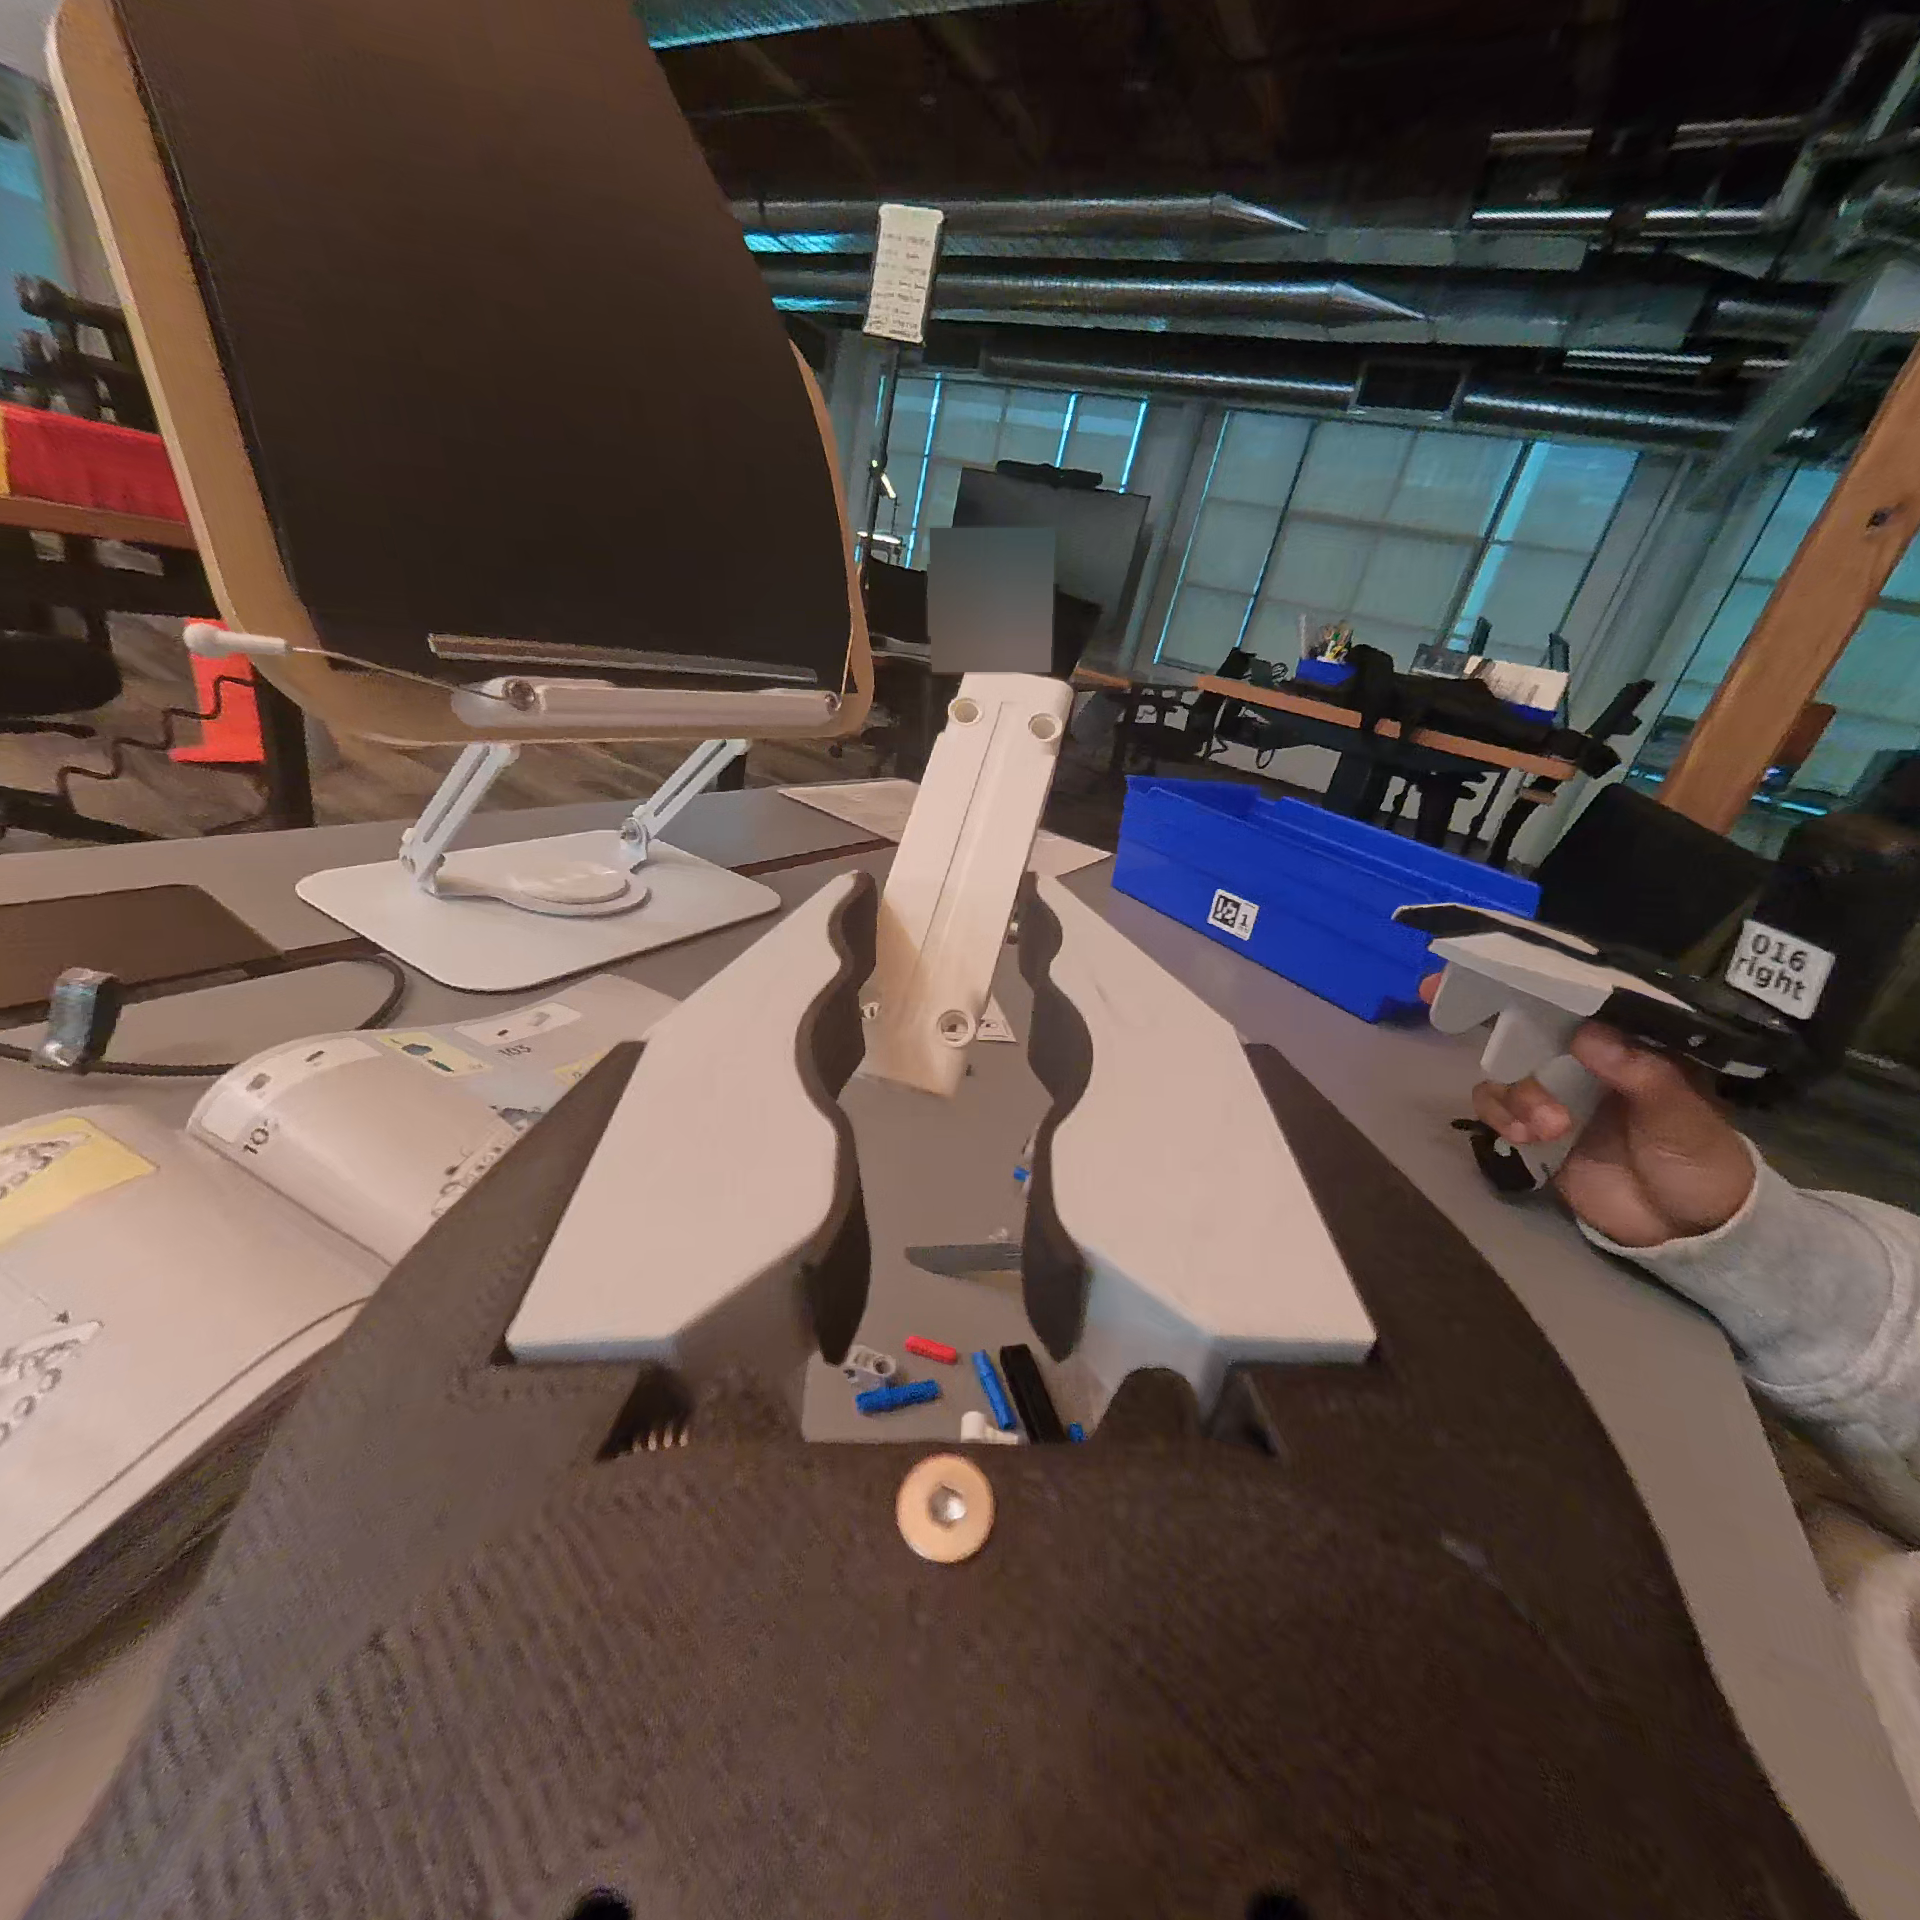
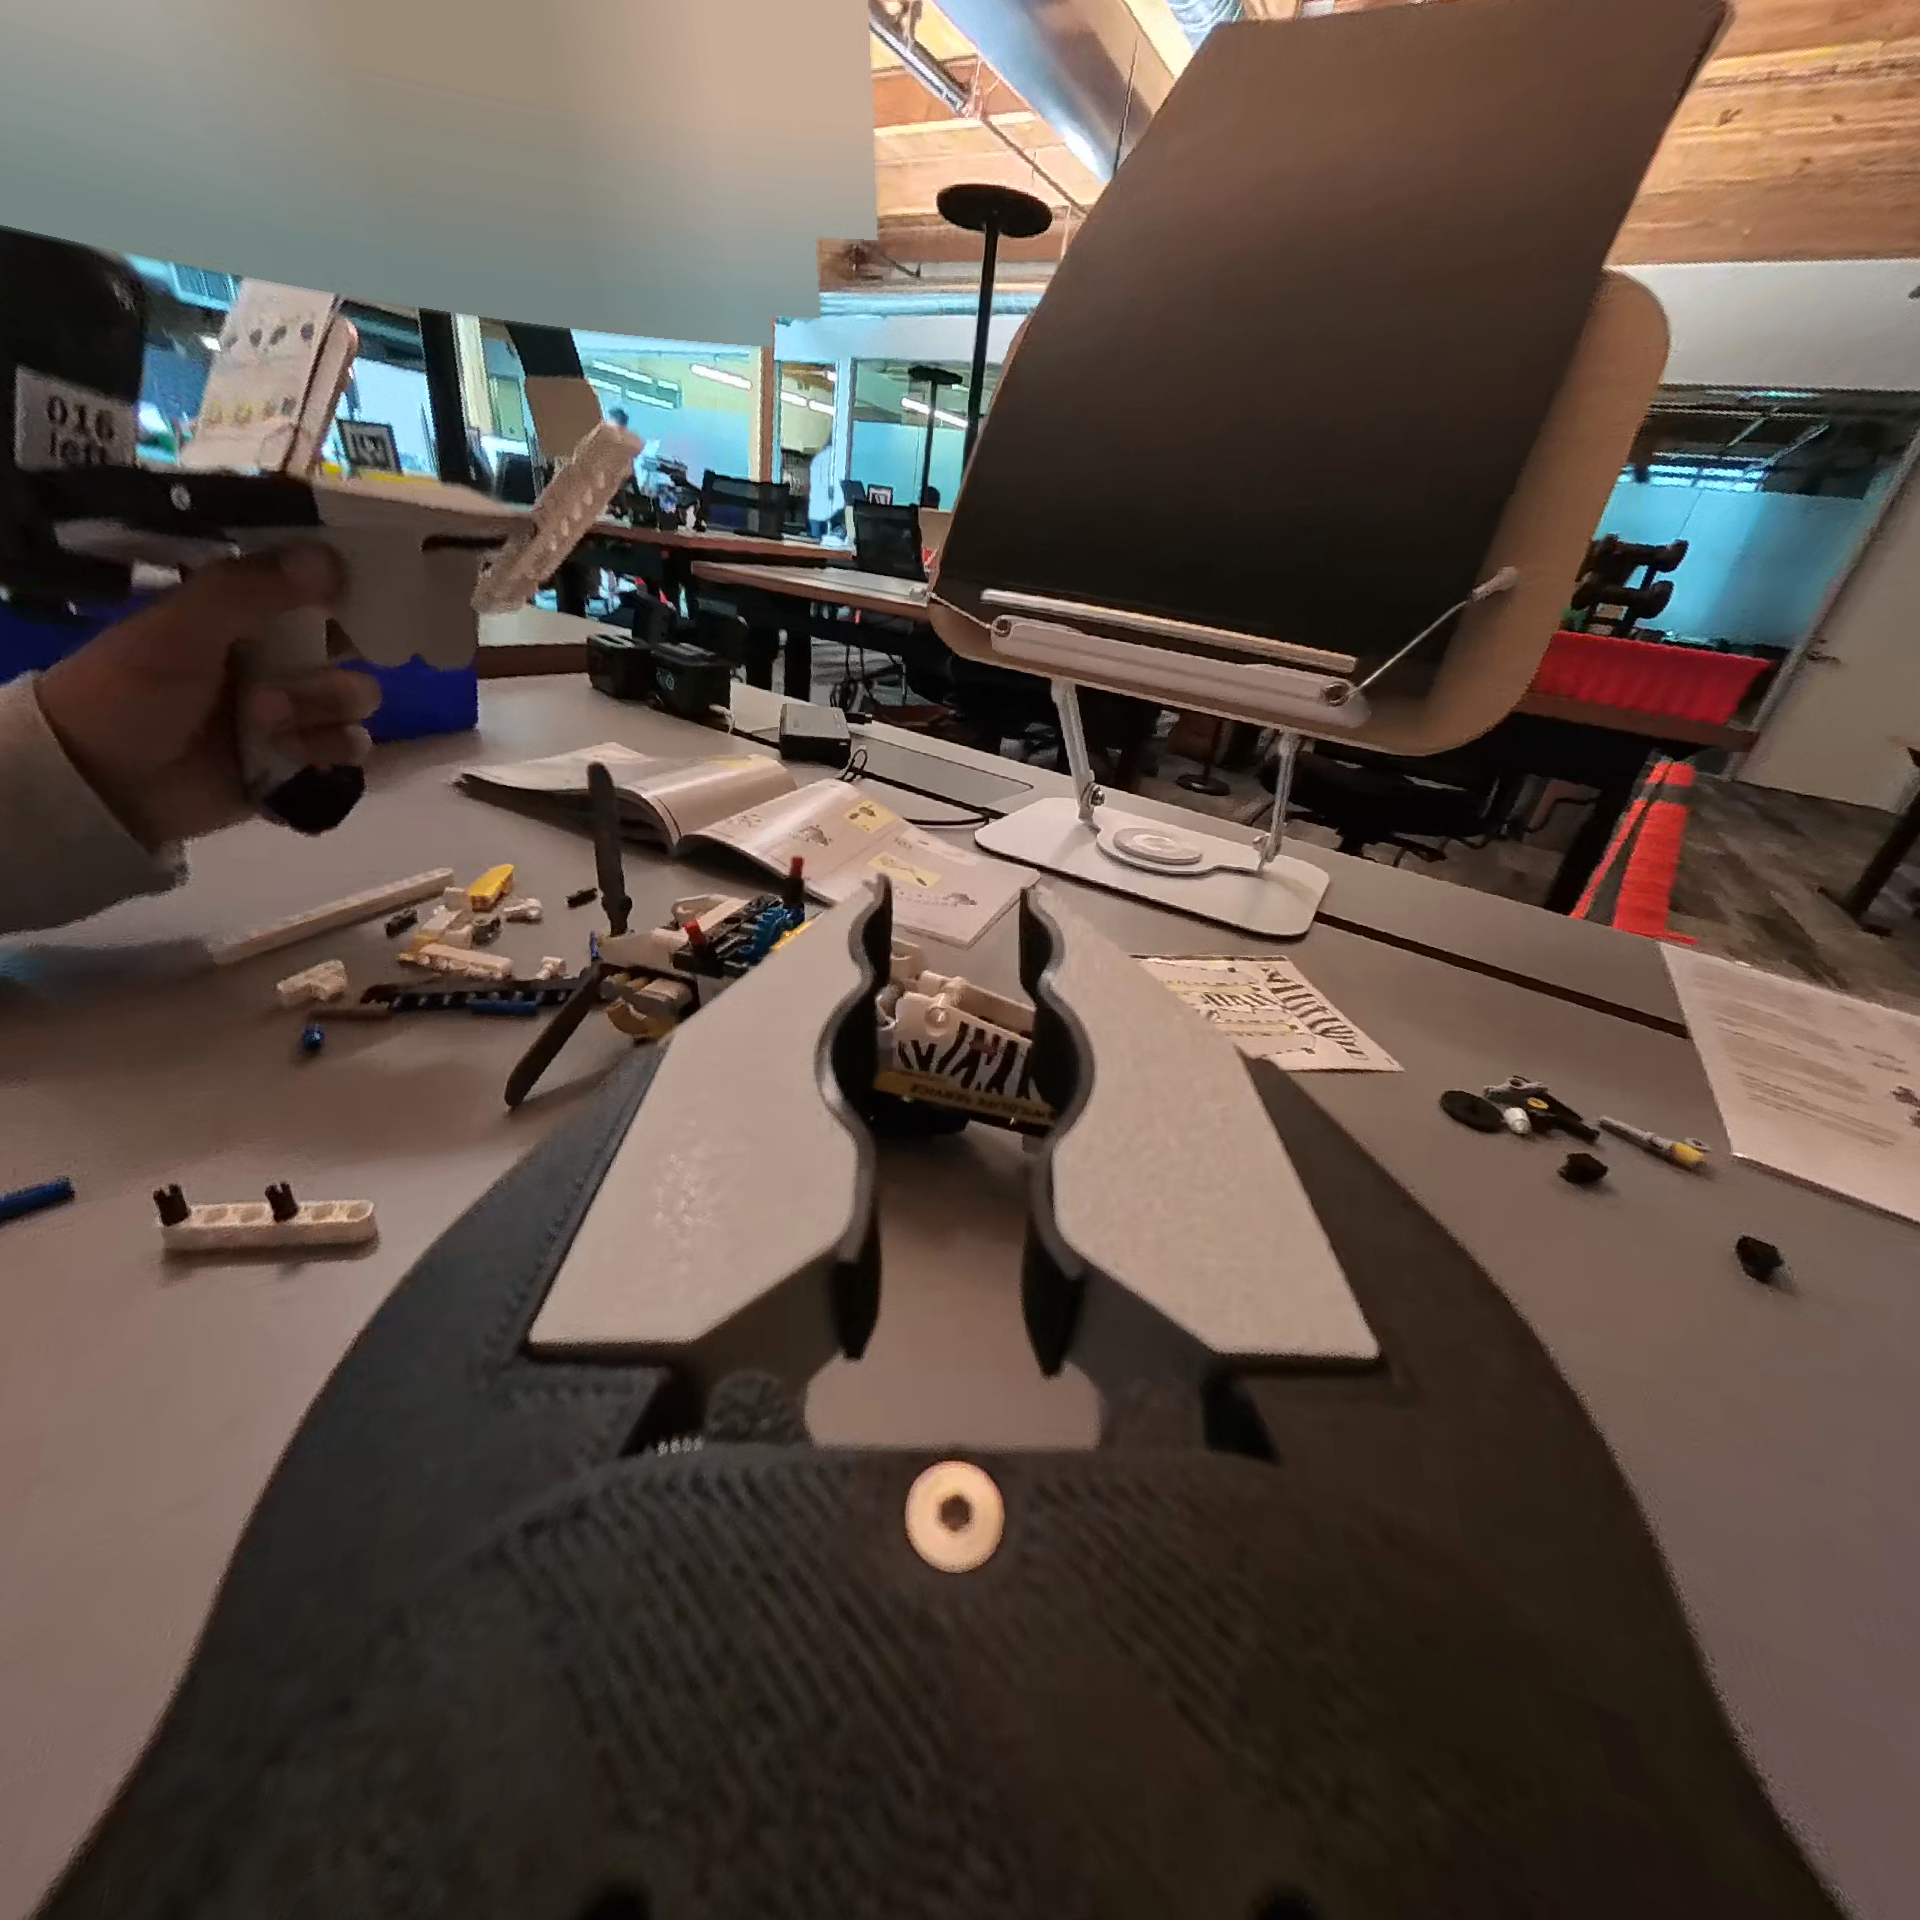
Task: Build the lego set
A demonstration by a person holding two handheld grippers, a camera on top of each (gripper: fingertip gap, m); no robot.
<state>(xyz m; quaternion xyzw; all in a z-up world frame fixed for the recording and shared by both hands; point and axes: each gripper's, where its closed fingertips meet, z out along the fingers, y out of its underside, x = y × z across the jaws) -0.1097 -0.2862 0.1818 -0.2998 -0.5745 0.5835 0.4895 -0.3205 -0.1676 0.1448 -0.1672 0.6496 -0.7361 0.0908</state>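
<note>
Left hand-held gripper (image 1: 951, 935) pinches a long white holed beam (image 1: 961, 883); right hand-held gripper (image 2: 956, 997) pinches a zebra-striped assembly (image 2: 961, 1060).

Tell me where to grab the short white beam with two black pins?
Probably pinch the short white beam with two black pins across its long flat sides, coming straight down, at the bare end right of both pins. It lies flat, alone on the grey table.

Two claws (image 2: 951, 935), one white beam (image 1: 961, 883), one blue bin (image 1: 1320, 904), one booklet (image 2: 727, 810)
</note>
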